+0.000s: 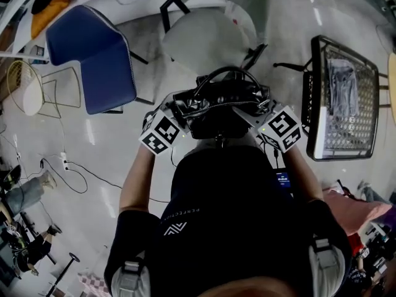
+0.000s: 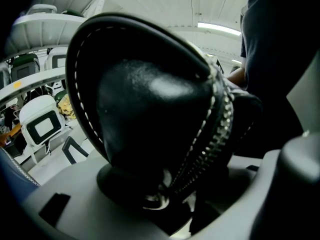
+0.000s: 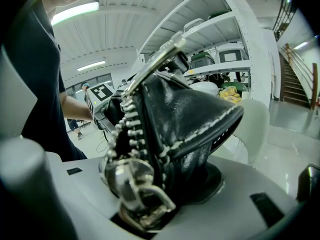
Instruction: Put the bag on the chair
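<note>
Head view: you hold the bag [image 1: 219,104] in the air in front of your torso, one end in the left tongs [image 1: 177,112], the other in the right tongs [image 1: 262,112]. It rests on nothing. A white chair [image 1: 204,39] stands just ahead of it, a blue chair [image 1: 93,60] off to the left, and a wire chair [image 1: 315,98] with a grey cloth [image 1: 342,86] in it to the right. Which one is meant I cannot tell; the white one is nearest. Judged from this, the pickup is done. The carry to a seat, the set-down and the release are left.

Left gripper view: the left tongs are closed on the bag's rounded end, which fills the frame. The zip [image 2: 215,134] runs down its right side. No seat is clearly in sight here, only shelving far off.

Right gripper view: the right tongs clamp the other end, with a metal ring [image 3: 135,189] at the zip's end lying between the jaws. The white chair's back shows beyond the bag, which the left view lacks. Only the head view shows the gap between bag and seat.
</note>
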`<state>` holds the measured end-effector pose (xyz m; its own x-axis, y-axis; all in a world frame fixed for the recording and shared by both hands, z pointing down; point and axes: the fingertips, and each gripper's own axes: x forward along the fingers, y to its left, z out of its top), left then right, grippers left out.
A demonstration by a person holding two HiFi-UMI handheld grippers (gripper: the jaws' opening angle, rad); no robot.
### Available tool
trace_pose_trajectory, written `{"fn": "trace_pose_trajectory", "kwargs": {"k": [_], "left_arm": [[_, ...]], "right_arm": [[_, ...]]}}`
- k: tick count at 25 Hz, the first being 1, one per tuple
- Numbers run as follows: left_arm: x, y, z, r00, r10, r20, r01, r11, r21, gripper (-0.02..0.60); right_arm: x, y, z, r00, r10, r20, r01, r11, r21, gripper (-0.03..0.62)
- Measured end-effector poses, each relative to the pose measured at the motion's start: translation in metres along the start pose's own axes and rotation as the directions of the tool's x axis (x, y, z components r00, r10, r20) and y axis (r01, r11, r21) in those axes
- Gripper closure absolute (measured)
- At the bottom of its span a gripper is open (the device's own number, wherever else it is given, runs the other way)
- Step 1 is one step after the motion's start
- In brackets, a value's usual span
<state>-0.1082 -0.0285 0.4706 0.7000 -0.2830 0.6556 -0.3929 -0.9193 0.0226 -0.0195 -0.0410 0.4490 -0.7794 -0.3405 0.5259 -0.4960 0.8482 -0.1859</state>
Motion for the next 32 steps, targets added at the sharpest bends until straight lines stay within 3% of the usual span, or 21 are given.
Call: {"fn": "trace_pose_trajectory", "kwargs": {"k": [14,19,32], "left_arm": [[0.009,0.093,0.027,0.996,0.077,-0.046,-0.079,0.996,-0.042,0.305],[0.026,0.108,0.037,0.994,0.094,-0.059,-0.096,0.995,-0.033,0.305],[0.059,0.18,0.025,0.998,0.001,-0.059,-0.003,0.999,-0.039,0.304]], "right_arm": [[0.045,-0.078,0.053,0.998,0.064,0.025,-0.064,0.998,-0.011,0.373],[0.046,-0.104,0.054,0.996,0.081,0.036,-0.081,0.997,-0.015,0.372],[0.094,-0.163,0.06,1.0,-0.011,-0.003,0.011,0.994,0.11,0.368]]}}
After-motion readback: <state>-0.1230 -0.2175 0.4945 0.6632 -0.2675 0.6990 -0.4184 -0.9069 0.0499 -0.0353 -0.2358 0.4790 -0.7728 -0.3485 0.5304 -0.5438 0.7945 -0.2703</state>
